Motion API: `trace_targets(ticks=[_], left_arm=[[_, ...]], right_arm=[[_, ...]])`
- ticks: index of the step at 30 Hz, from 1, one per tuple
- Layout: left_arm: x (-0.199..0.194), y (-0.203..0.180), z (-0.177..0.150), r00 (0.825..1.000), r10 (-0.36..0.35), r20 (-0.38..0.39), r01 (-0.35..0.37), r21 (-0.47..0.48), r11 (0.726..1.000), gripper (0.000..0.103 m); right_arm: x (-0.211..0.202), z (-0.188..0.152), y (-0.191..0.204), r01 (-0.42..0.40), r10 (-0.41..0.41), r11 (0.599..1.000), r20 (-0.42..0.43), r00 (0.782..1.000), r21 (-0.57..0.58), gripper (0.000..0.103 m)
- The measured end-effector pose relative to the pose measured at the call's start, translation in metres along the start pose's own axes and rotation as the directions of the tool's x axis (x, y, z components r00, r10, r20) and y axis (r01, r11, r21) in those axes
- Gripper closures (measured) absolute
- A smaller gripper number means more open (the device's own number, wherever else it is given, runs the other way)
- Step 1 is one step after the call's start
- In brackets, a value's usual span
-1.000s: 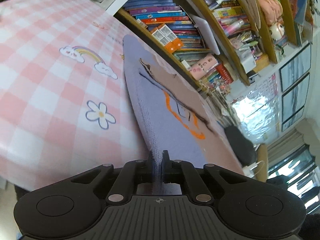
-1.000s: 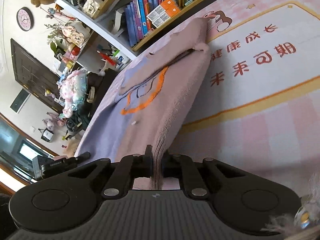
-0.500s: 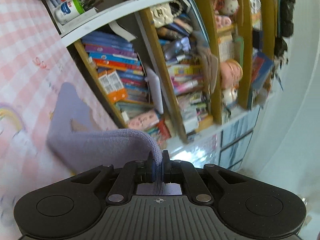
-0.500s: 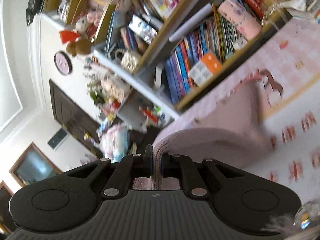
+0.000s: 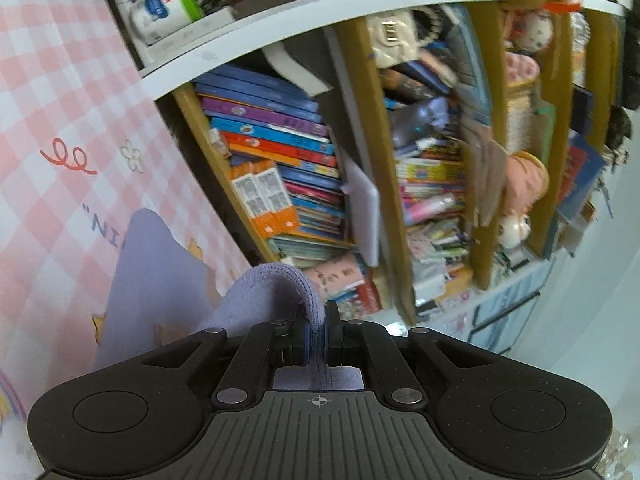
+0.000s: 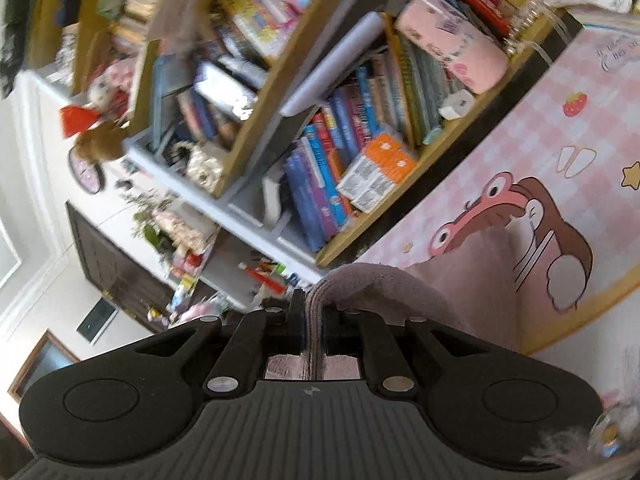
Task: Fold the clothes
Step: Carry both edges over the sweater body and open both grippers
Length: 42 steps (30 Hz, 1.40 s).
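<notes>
Now both my left gripper [image 5: 316, 334] and right gripper [image 6: 314, 334] pinch the soft, floppy sweater [image 5: 160, 276] by its hem, below the bookshelf [image 5: 360, 160].

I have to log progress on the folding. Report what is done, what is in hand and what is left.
Done: both grippers have a grip on the knitted garment. The left gripper is shut on its lavender edge; the right gripper is shut on its pinkish edge. In hand: the cloth arches up off the pink checked table cover. Left: laying the raised edge down and releasing; no finished fold shows yet.
</notes>
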<state>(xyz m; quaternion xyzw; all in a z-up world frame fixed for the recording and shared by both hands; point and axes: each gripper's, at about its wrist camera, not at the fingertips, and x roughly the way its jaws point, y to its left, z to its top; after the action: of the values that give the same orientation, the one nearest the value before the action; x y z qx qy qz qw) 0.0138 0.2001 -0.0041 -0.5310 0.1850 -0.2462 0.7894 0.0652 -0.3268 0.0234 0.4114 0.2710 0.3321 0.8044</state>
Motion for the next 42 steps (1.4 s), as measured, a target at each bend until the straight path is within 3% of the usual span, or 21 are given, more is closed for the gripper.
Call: trace_targets(ticks=[8, 11, 15, 21, 42], left_arm=[[0.033, 0.051, 0.009, 0.996, 0.089, -0.031, -0.092, -0.093, 0.991, 0.096], [0.036, 0.067, 0.008, 0.995, 0.09, -0.046, -0.096, -0.139, 0.986, 0.092], [0.036, 0.077, 0.008, 0.997, 0.063, -0.036, -0.068, -0.183, 0.981, 0.087], [0.039, 0.073, 0.007, 0.996, 0.077, -0.044, -0.082, -0.135, 0.987, 0.086], [0.039, 0.074, 0.009, 0.993, 0.117, -0.031, -0.12, -0.106, 0.987, 0.083]], right_arm=[[0.047, 0.014, -0.05, 0.087, -0.084, 0.993, -0.038, 0.996, 0.079, 0.094], [0.06, 0.011, -0.071, 0.119, -0.113, 0.987, -0.06, 0.992, 0.106, 0.092], [0.059, 0.01, -0.082, 0.086, -0.079, 0.987, -0.049, 0.996, 0.14, 0.086], [0.058, 0.008, -0.085, 0.081, -0.077, 0.986, -0.031, 0.997, 0.143, 0.085], [0.056, 0.007, -0.089, 0.069, -0.069, 0.985, -0.003, 0.998, 0.158, 0.083]])
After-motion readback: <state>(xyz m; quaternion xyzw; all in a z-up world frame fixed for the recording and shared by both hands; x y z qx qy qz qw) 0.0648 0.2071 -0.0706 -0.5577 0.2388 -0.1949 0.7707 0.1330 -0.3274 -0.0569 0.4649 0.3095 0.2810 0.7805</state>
